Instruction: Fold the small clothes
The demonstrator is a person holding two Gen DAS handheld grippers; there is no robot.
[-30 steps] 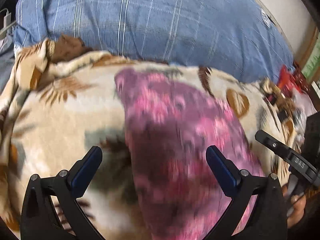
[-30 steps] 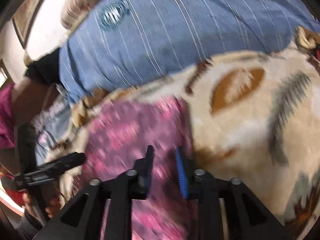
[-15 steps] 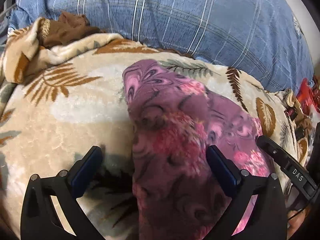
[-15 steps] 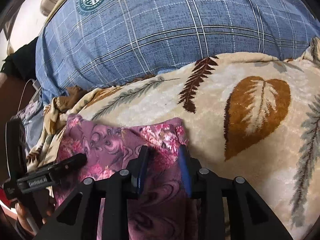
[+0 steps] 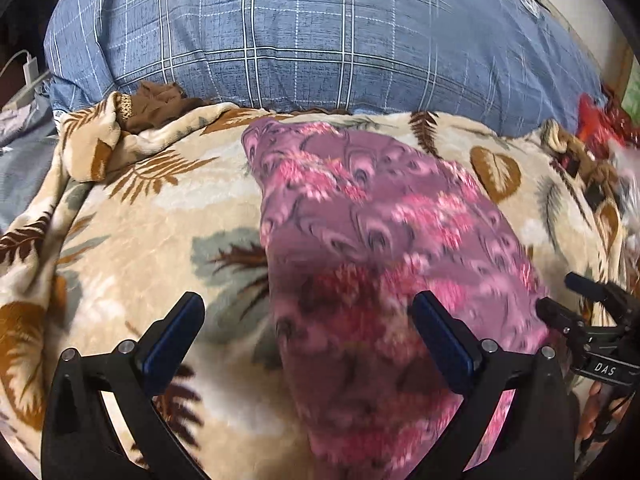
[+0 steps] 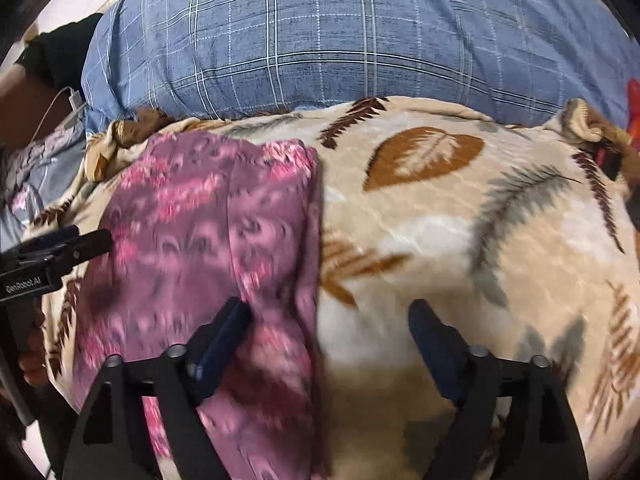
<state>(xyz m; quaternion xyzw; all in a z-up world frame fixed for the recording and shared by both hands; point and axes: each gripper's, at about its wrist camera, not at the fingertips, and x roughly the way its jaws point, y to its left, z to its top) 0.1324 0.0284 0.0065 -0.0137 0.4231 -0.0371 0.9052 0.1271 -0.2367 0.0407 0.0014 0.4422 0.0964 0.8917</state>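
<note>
We find the cloth (image 5: 384,248) at frame centre, lying flat as a long strip on the blanket (image 5: 132,240), below the blue pillow (image 5: 320,40). We judge it light, limp and prone to bunching; best taken at a corner or hem. Left claw (image 5: 308,340) is spread wide, holding nothing, straddling the cloth's left edge. Right claw (image 6: 328,336) is likewise spread and empty, astride the right edge.

The right gripper (image 6: 324,332), which a second ago was pinching the purple floral cloth (image 6: 208,240), has now spread its jaws wide and let it go, so the cloth lies free on the leaf-patterned blanket (image 6: 460,240).
</note>
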